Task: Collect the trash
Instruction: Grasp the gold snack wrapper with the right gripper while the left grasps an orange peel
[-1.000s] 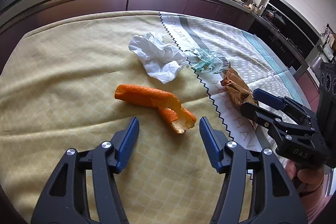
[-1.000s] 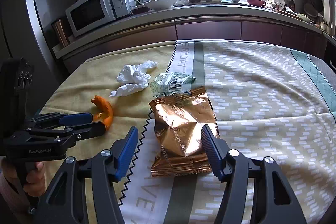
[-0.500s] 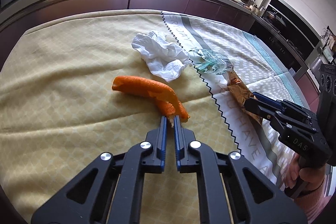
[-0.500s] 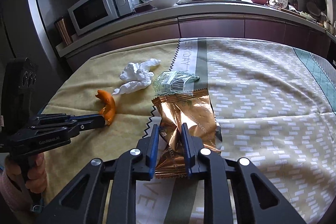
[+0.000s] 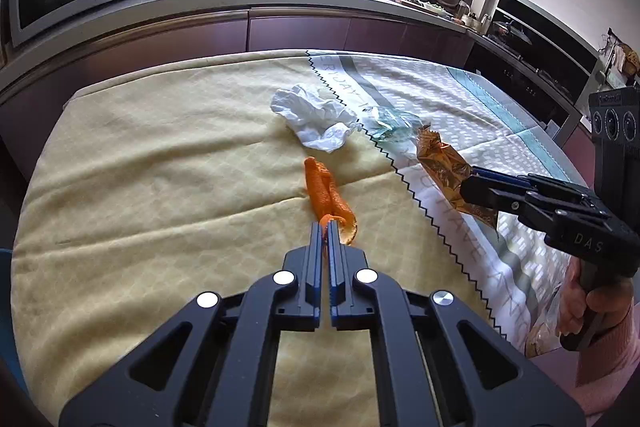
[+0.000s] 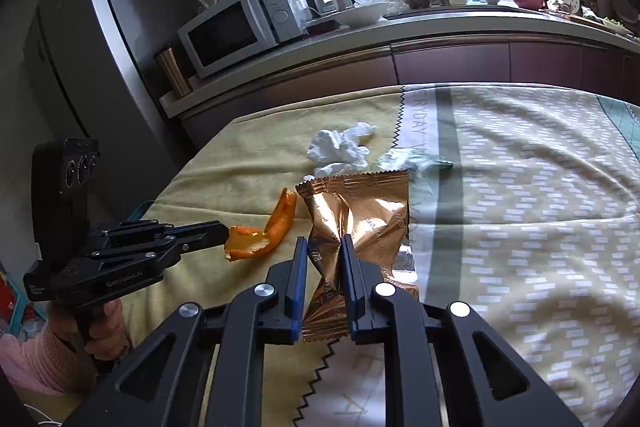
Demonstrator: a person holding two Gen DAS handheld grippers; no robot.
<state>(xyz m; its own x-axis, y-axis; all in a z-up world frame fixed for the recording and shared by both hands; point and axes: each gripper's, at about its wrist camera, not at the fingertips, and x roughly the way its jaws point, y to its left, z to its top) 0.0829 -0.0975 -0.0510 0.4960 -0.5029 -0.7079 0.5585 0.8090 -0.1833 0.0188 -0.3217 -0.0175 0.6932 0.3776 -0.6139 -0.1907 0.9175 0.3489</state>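
Both grippers clamped on trash above the tablecloth point(image 5: 140, 187).
The left gripper point(image 5: 325, 227) pinches the orange peel point(image 5: 326, 191); the right gripper point(image 6: 323, 247) grips the copper snack wrapper point(image 6: 360, 211), its lower edge hidden between the fingers. Crumpled tissue point(image 5: 316, 119) and a clear wrapper point(image 5: 390, 125), hard to identify, lie near mid-cloth.

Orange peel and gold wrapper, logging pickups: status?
Left gripper shut on orange peel. Right gripper shut on gold wrapper. Tissue, clear wrapper uncollected.

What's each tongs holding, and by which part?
Left tongs pinch the orange peel at its near end. Right tongs clamp the gold snack wrapper by its near-left part.
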